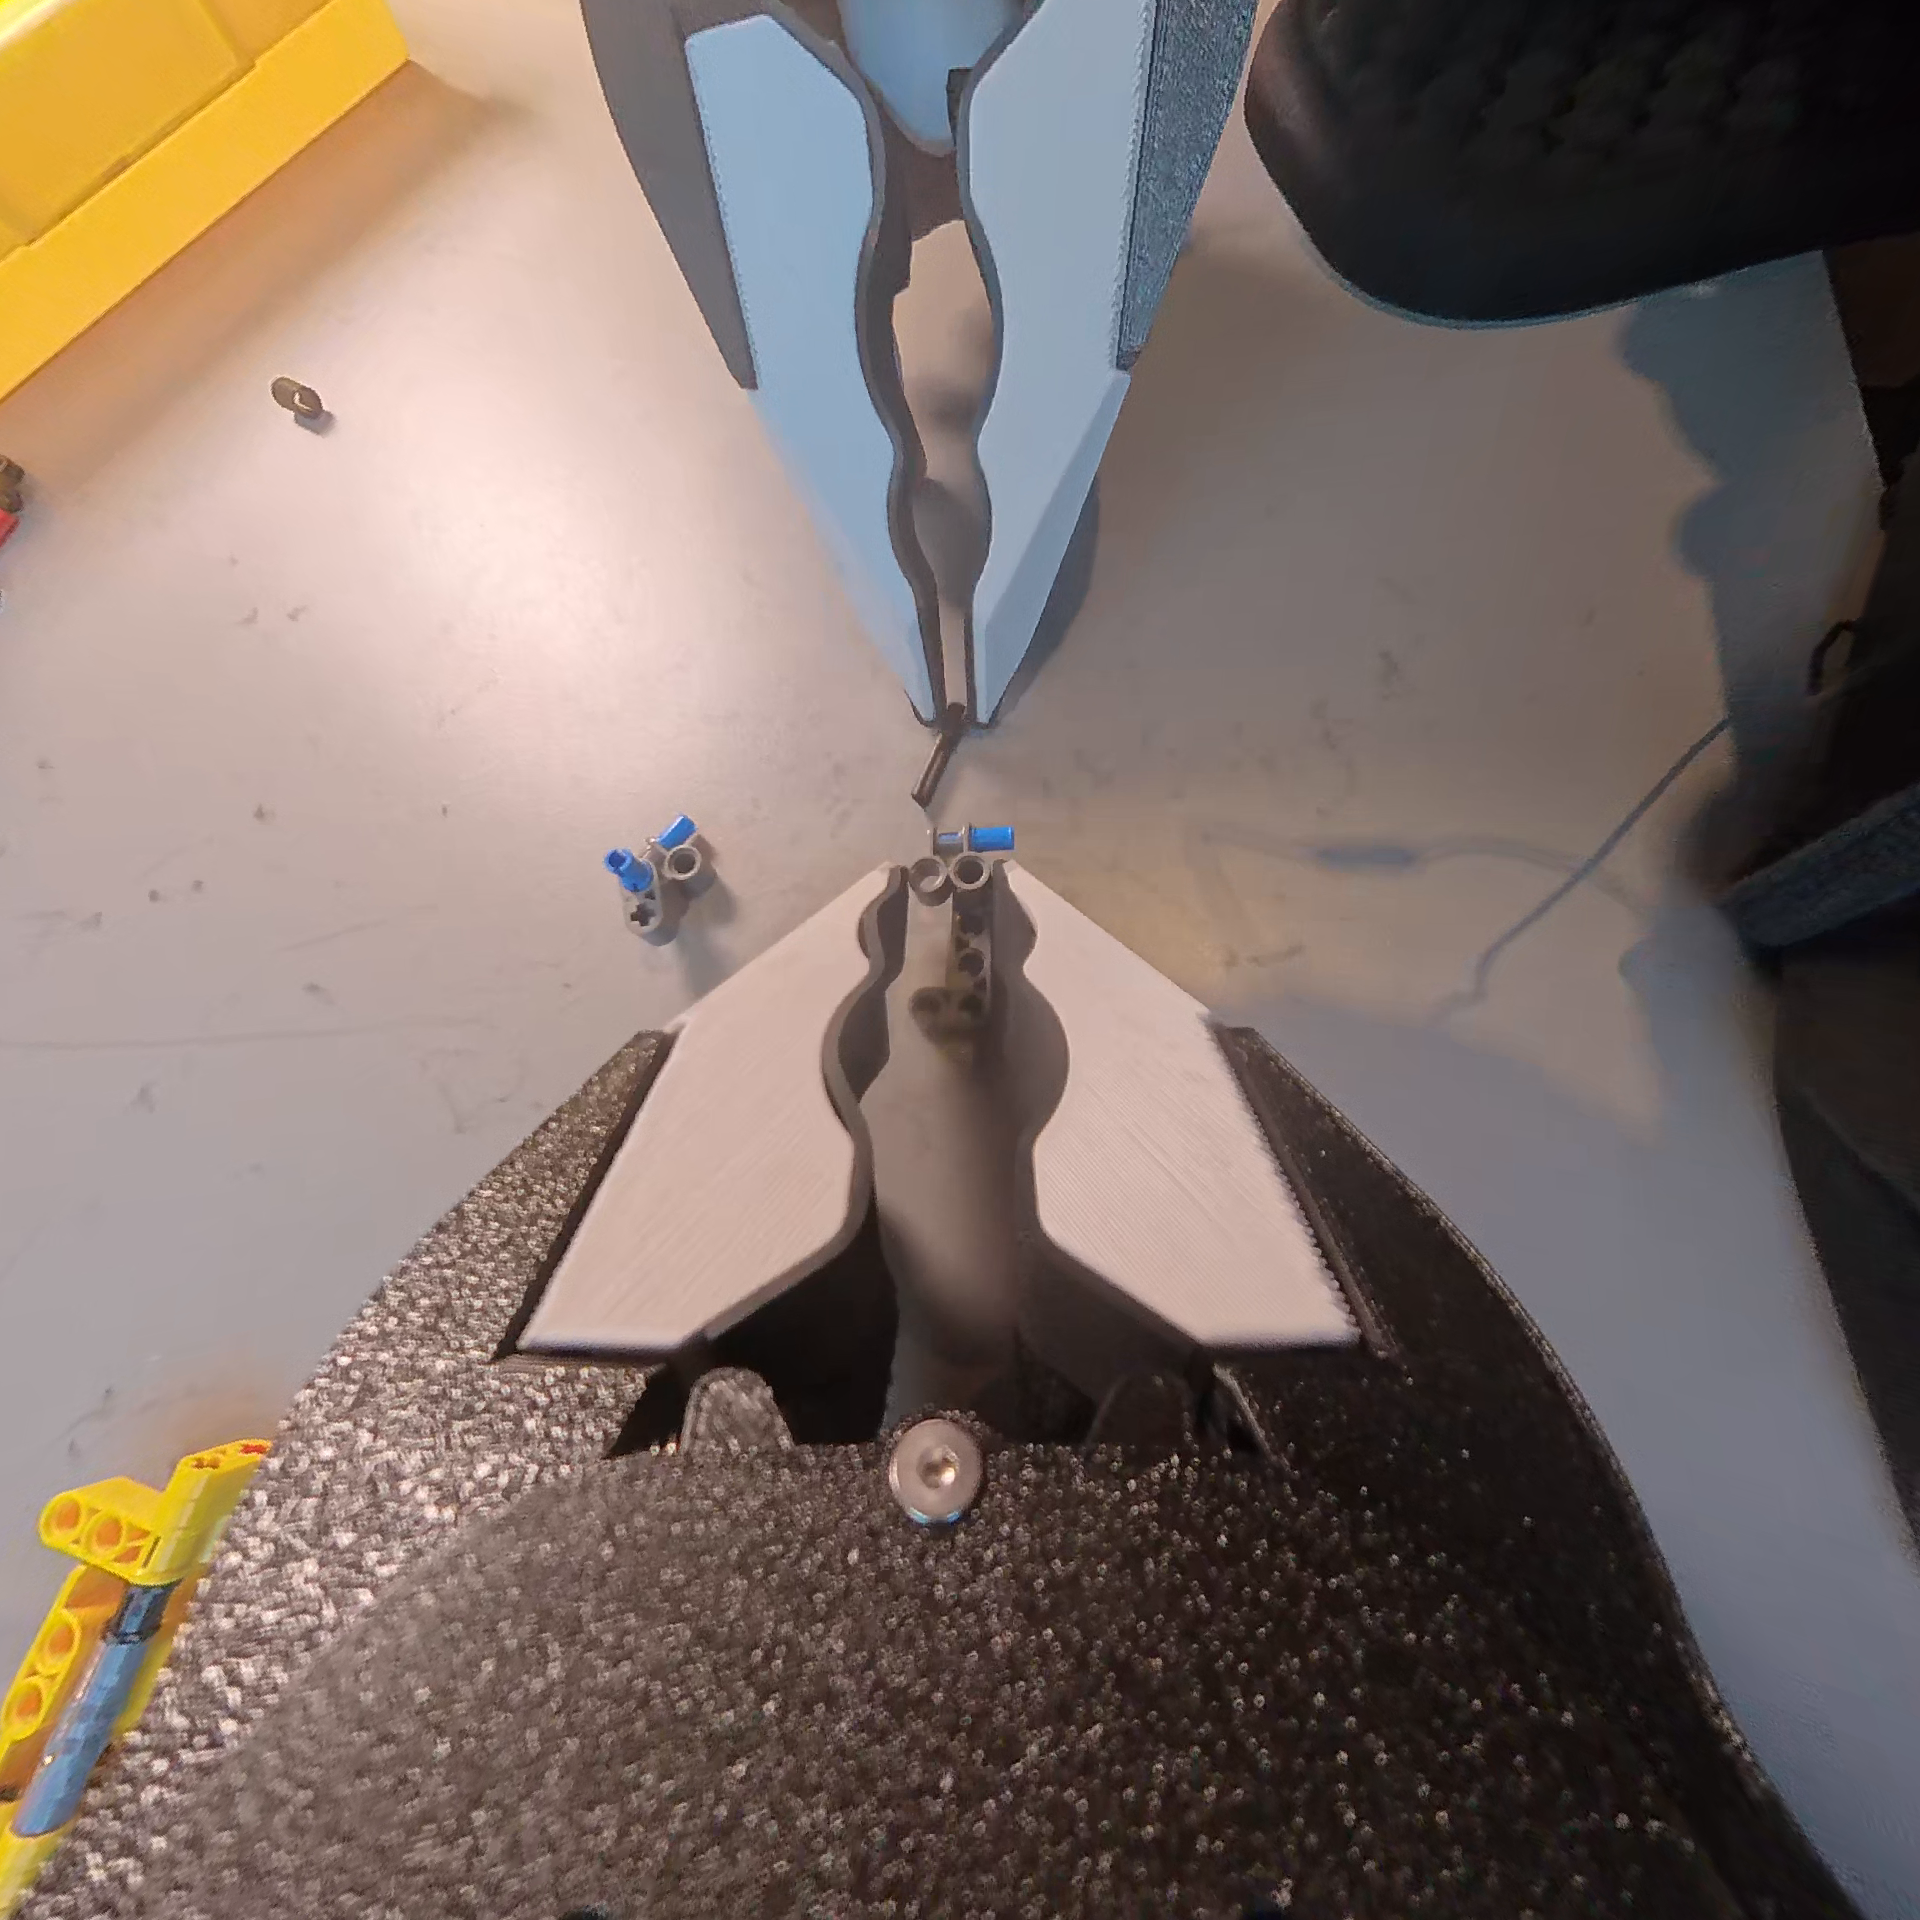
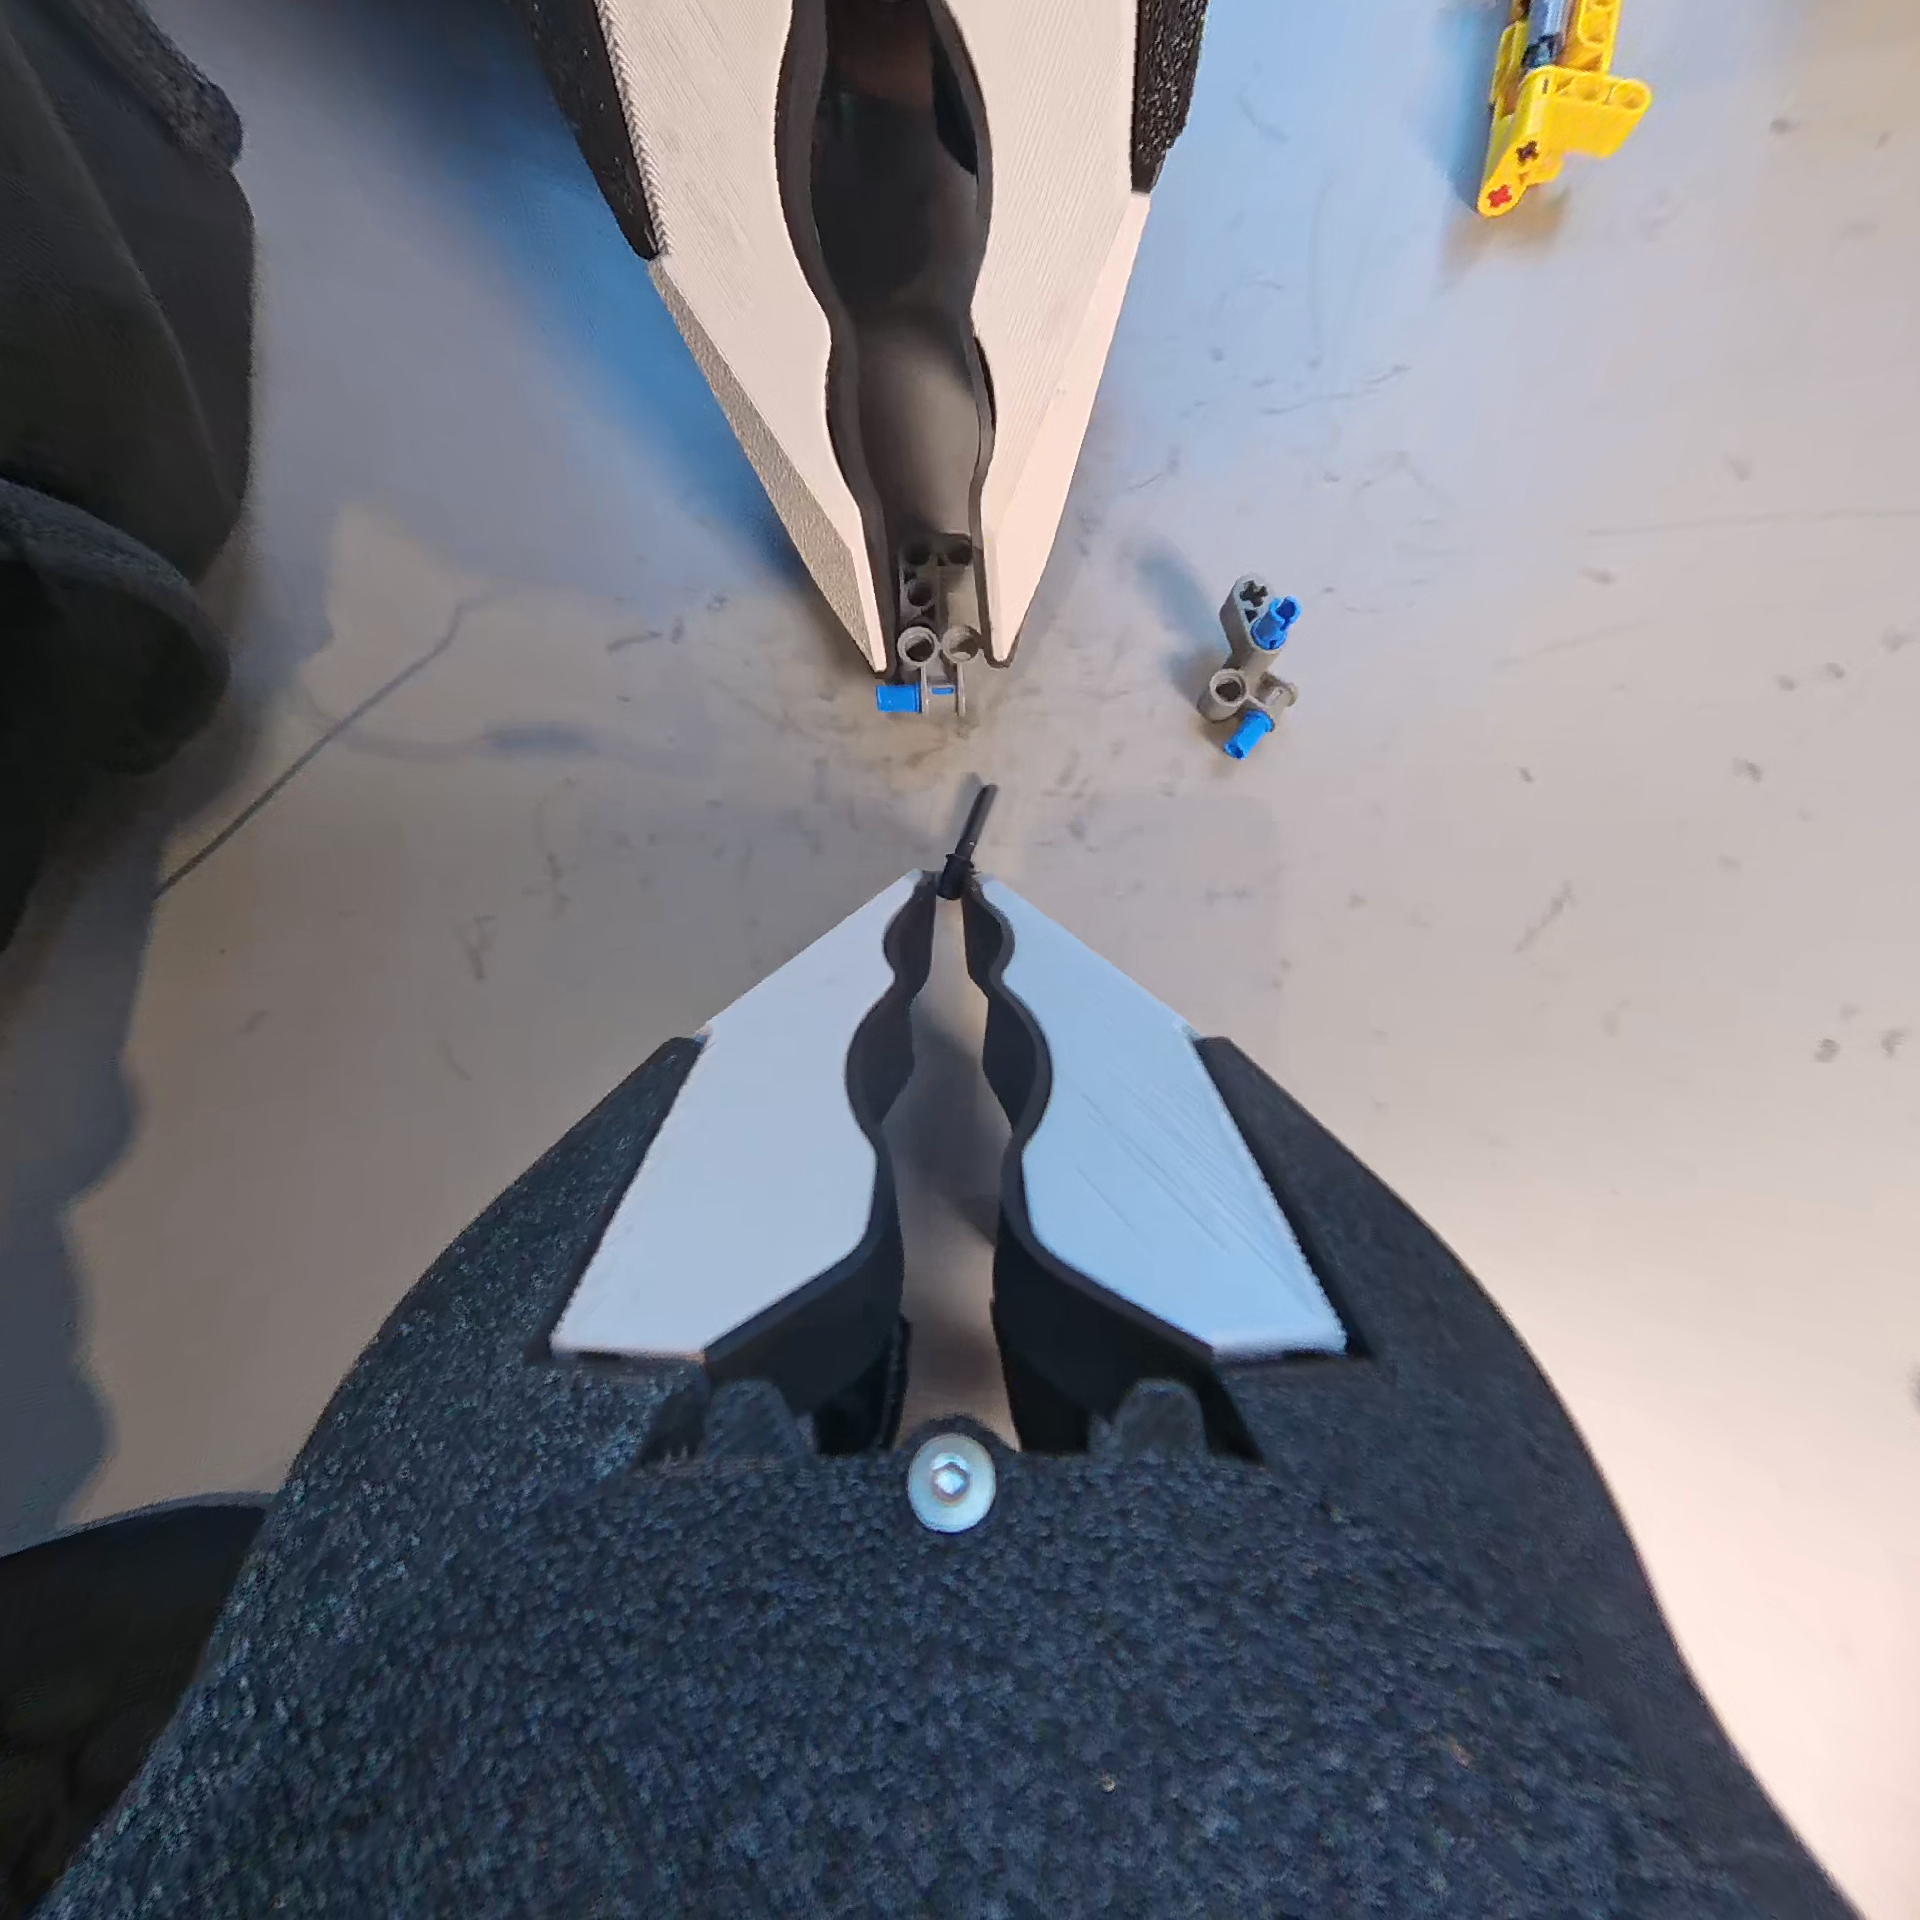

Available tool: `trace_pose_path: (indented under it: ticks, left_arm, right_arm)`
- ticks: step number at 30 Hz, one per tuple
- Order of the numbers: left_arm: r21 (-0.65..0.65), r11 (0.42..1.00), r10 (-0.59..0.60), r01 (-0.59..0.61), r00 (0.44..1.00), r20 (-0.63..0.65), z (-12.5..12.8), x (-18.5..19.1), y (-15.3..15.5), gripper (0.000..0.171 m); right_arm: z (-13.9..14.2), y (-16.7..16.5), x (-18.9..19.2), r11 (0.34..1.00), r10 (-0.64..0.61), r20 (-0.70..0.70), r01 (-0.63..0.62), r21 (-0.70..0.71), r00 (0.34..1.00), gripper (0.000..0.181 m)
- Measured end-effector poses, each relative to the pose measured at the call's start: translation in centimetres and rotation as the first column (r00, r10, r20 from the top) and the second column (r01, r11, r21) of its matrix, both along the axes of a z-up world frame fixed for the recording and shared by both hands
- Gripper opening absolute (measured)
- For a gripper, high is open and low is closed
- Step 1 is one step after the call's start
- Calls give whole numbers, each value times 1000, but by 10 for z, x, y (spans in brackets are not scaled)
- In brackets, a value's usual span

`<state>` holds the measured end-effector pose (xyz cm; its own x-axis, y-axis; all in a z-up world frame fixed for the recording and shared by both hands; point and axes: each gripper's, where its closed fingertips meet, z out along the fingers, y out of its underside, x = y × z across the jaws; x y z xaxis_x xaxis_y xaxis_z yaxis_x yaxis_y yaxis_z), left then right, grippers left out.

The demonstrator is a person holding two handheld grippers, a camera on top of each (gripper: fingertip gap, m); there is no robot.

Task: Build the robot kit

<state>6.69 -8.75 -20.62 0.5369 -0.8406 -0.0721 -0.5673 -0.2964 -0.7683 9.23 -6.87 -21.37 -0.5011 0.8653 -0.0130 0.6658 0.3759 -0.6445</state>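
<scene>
Just unmarked grey beam (image 1: 966, 935), black pin (image 2: 961, 847).

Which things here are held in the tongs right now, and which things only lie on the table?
Held:
- thin black plastic pin, in the right tongs
- grey holed plastic beam with blue peg, in the left tongs

Lying on the pale table:
- small grey connector with two blue pegs
- yellow beam assembly
- small black piece
- yellow box

A scuffed pale grey tabletop (image 1: 416, 665) under soft light; a thin cable (image 1: 1558, 894) crosses it.
</scene>
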Motion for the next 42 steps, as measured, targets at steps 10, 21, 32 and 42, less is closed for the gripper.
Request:
trace_pose_path:
  ticks: [10, 21, 32, 42]
  left_arm:
    - [2, 1000, 0, 0, 1000, -3, 0, 0, 0, 15]
    - [10, 1000, -4, 4, 1000, -12, -1, 0, -1, 15]
    - [12, 1000, -4, 4, 1000, -14, -1, -1, -1, 16]
    - [15, 1000, -4, 5, 1000, -11, 0, -1, -1, 17]
  right_arm:
    - [1, -2, -4, 1000, -8, -9, 8, -15, 1000, 4]
    - [8, -3, -8, 1000, -10, -38, 10, -4, 999, 4]
    - [5, 0, -8, 1000, -17, -41, 17, 0, 999, 4]
    - [3, 2, -8, 1000, -21, -35, 21, 1, 999, 4]
